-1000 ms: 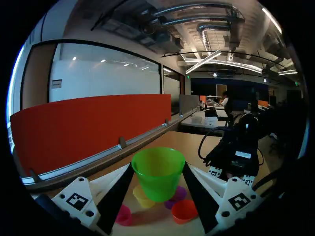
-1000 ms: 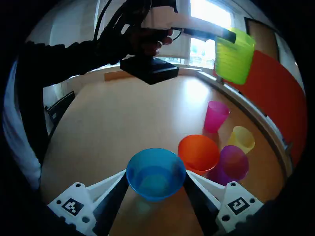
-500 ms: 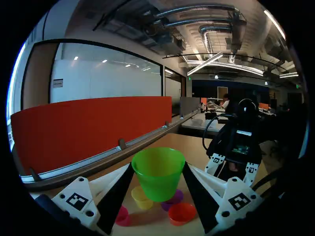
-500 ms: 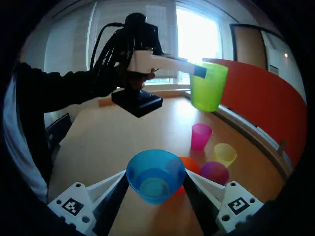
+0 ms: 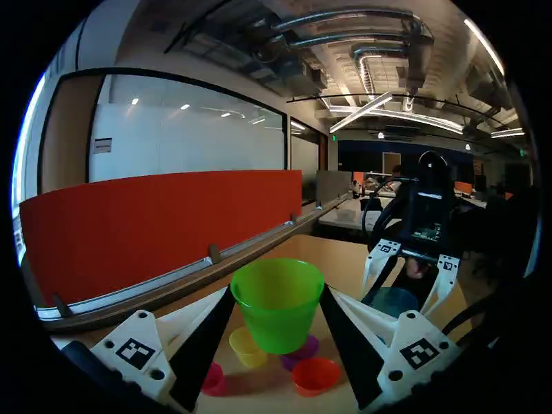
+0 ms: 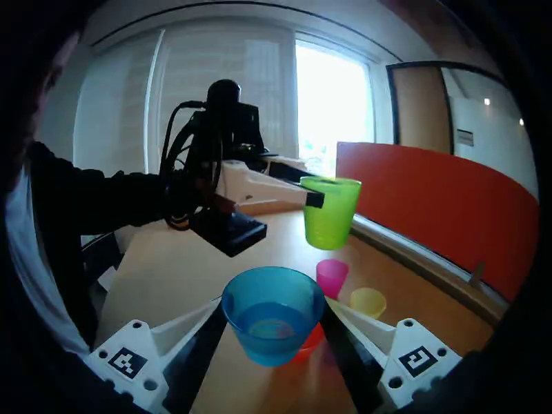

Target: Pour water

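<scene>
1. The left gripper [image 5: 276, 291] clamps a green cup [image 5: 277, 321] between both fingers, upright and clear above the table [image 5: 341, 250].
2. The right gripper [image 6: 273, 307] clamps a blue cup [image 6: 276, 353], upright; it apparently holds a shallow pool of water [image 6: 270, 327].
3. A pink cup [image 6: 331, 276], a yellow cup [image 6: 367, 301] and an orange cup [image 6: 312, 340] stand close together on the table, near the red partition [image 6: 441, 207].
</scene>
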The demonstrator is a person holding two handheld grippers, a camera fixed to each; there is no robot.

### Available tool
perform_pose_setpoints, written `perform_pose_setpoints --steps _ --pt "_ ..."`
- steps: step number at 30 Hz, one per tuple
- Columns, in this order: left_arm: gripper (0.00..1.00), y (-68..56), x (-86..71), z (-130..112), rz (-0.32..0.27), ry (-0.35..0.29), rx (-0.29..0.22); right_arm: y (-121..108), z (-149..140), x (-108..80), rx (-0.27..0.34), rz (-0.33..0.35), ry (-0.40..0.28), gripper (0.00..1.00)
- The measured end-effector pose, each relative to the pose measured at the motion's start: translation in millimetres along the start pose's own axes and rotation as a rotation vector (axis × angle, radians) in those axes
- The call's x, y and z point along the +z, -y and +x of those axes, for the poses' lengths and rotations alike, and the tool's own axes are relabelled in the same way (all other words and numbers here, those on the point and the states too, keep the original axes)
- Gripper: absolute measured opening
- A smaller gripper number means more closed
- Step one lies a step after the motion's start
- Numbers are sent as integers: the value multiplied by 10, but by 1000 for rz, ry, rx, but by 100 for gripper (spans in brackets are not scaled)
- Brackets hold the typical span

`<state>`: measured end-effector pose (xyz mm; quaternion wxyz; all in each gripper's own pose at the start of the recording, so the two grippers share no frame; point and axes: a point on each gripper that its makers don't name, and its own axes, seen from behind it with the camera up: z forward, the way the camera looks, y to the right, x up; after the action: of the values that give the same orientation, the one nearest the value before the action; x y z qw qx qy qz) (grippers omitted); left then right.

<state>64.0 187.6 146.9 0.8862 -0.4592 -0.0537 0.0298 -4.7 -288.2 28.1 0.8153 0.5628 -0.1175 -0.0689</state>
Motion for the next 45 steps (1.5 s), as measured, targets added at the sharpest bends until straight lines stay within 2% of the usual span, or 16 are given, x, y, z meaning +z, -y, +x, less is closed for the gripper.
perform_pose_setpoints --steps 15,24,33,45 --pt "87 -79 43 1 -9 6 2 -145 400 -157 2 -43 -122 91" --pt "87 -154 80 23 -20 0 -2 -210 585 -229 -22 -70 -164 91" --pt "88 -202 74 44 -30 0 -9 -269 838 -316 1 -95 -246 91" --pt "87 -272 81 93 -30 -13 -5 -385 899 -366 -42 -139 -197 91"
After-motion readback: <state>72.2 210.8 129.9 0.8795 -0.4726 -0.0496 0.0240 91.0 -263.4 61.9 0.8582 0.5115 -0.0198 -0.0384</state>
